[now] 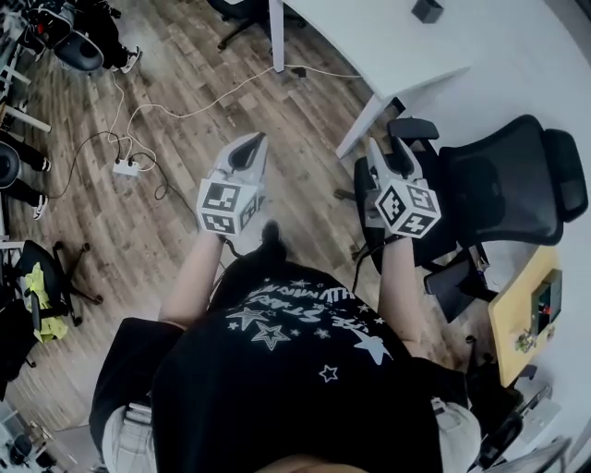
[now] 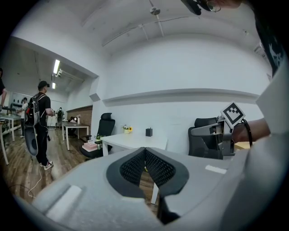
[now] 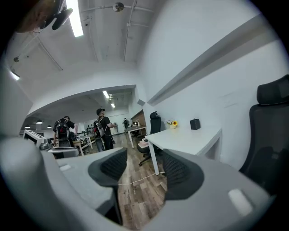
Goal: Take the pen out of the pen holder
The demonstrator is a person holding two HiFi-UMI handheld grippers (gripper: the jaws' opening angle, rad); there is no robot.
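2 grippers are held out over the wood floor [image 1: 185, 83], side by side. The left gripper [image 1: 258, 139] has its jaws pressed together with nothing between them; in the left gripper view the ribbed pads [image 2: 135, 166] meet at the tip. The right gripper [image 1: 389, 148] stands wide open and empty, and I see only floor through its gap.

The pen holder [image 1: 427, 10] is a small dark box on the white desk [image 1: 388, 46], well apart from both sets of jaws. In the left gripper view it sits just above the closed tips; in the right gripper view it lies up and right of the gap. I cannot make out a pen in it at this size.

1 yellow flower pot [image 2: 128, 129] stands near it on the desk. 1 black office chair [image 1: 503, 185] is just beside the right gripper. A power strip [image 1: 125, 167] and cables trail across the floor to the left, and people [image 2: 39, 117] stand farther back.
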